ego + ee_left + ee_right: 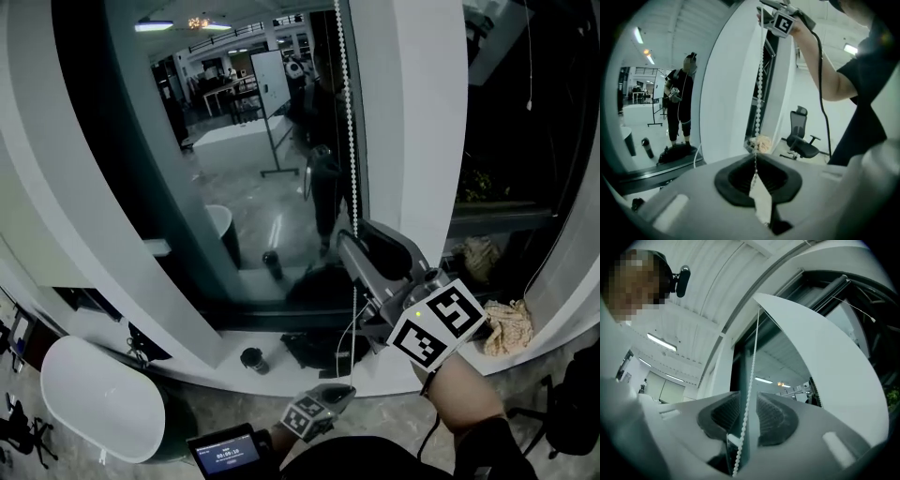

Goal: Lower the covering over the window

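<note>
Left tool (756,171), low by the sill (211,352): jaws closed tight on the bead chain (349,122), which rises taut from the pinch beside the window (253,141). Right tool (745,418), higher on the same chain: jaws moderately apart, chain passing through the gap, pads not pressing it.
</note>
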`<move>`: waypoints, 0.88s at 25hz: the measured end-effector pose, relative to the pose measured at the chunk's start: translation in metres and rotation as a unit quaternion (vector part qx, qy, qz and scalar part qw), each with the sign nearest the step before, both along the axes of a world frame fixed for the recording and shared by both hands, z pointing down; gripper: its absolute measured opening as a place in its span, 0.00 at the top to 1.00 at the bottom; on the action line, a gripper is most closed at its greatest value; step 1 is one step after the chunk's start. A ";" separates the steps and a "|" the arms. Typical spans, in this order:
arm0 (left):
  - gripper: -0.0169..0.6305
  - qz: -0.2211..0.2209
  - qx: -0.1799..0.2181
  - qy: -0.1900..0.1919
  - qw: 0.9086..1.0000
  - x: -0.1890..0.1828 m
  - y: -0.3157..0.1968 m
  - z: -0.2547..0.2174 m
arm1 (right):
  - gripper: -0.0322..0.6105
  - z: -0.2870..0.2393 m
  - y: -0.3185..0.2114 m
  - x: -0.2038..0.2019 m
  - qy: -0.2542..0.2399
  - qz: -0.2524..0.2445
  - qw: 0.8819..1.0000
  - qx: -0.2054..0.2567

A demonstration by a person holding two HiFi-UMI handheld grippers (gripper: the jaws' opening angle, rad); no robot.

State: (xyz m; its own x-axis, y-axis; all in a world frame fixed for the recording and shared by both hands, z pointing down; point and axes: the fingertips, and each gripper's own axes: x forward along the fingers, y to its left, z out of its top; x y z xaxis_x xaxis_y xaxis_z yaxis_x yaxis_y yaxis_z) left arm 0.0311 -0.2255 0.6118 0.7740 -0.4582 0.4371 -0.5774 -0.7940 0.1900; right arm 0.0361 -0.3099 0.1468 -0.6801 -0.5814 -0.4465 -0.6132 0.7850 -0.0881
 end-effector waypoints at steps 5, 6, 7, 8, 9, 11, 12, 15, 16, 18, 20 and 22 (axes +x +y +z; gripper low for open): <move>0.96 0.019 -0.033 0.027 0.999 -0.020 0.015 0.005 | 0.93 -0.006 0.018 -0.013 0.078 0.088 0.986 0.118; 0.96 0.027 -0.037 0.039 0.998 -0.025 0.016 0.000 | 0.93 -0.006 0.025 -0.017 0.111 0.126 0.973 0.157; 0.95 0.036 -0.037 0.056 0.997 -0.029 0.015 -0.007 | 0.93 -0.002 0.027 -0.021 0.141 0.152 0.962 0.177; 0.95 0.043 -0.031 0.078 0.996 -0.034 0.013 -0.015 | 0.93 0.007 0.025 -0.024 0.164 0.162 0.957 0.174; 0.95 0.046 -0.025 0.106 0.993 -0.039 0.009 -0.026 | 0.93 0.022 0.020 -0.026 0.181 0.158 0.958 0.157; 0.95 0.039 -0.014 0.170 0.985 -0.052 -0.002 -0.055 | 0.93 0.062 0.007 -0.027 0.216 0.154 0.957 0.119; 0.95 0.030 -0.008 0.194 0.980 -0.062 -0.008 -0.069 | 0.93 0.086 0.002 -0.025 0.236 0.162 0.953 0.103; 0.95 -0.018 0.027 0.248 0.968 -0.108 -0.028 -0.100 | 0.93 0.163 -0.004 -0.019 0.282 0.175 0.943 0.032; 0.95 -0.031 0.042 0.262 0.964 -0.123 -0.033 -0.113 | 0.93 0.186 -0.004 -0.018 0.286 0.173 0.943 0.005; 0.95 -0.044 0.077 0.282 0.956 -0.147 -0.043 -0.143 | 0.93 0.222 -0.006 -0.014 0.277 0.168 0.945 -0.038; 0.95 -0.038 0.106 0.289 0.951 -0.148 -0.048 -0.184 | 0.93 0.248 -0.010 -0.011 0.259 0.159 0.950 -0.074; 0.95 -0.025 0.134 0.298 0.945 -0.137 -0.048 -0.221 | 0.93 0.271 -0.008 -0.013 0.251 0.143 0.951 -0.109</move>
State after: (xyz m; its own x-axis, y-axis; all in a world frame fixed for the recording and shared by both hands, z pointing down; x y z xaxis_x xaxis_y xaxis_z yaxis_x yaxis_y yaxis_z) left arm -0.1059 -0.2734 0.3912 0.8209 -0.5325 -0.2066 -0.4688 -0.8348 0.2889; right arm 0.0229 -0.3176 0.4180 -0.5757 -0.8164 0.0455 -0.8068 0.5762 0.1305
